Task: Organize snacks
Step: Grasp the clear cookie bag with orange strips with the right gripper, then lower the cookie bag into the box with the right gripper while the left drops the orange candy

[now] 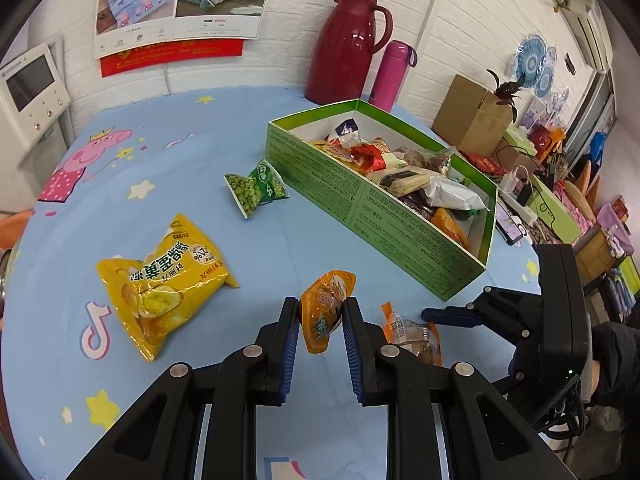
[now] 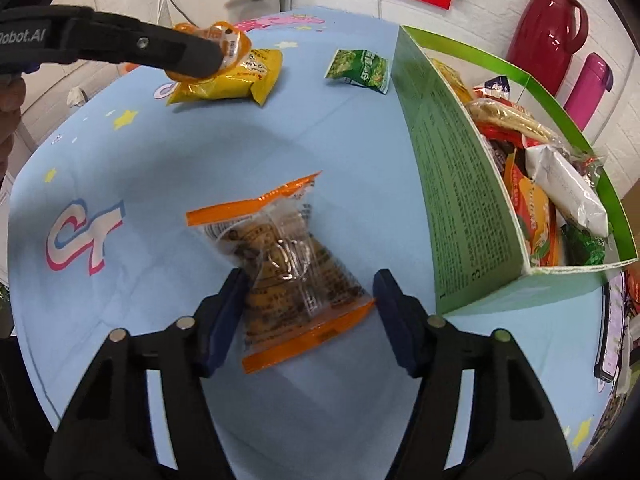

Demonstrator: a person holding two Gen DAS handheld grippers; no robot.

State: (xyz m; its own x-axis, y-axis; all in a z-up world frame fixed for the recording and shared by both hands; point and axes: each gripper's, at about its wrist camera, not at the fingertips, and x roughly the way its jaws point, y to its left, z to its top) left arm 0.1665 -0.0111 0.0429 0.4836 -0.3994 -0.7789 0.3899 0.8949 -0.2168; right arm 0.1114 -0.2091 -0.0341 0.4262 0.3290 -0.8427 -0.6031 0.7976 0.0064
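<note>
Left hand-held gripper (image 1: pixel 320 320) is clamped on the small orange snack pouch (image 1: pixel 326 310) above the worktop, right hand-held gripper (image 2: pixel 308 292) spread around the clear orange-edged biscuit packet (image 2: pixel 280 268), which could probably squirt sideways on that slick film.

Left gripper (image 1: pixel 320 320): raised above the bench, its blue-padded fingers (image 1: pixel 290 344) pressed against both sides of a small orange snack pouch (image 1: pixel 326 312), which hangs clear of the cloth.
Right gripper (image 2: pixel 308 300): low over the bench, jaws spread wide, one finger (image 2: pixel 224 312) on each side of a clear orange-edged snack packet (image 2: pixel 288 268); the left pad is at the wrapper's edge, the right pad stands apart from it.
Relative pose: the right gripper sits just right of the left gripper and lower.
Person: a dark sleeve (image 1: pixel 616 364) behind the right gripper.
</note>
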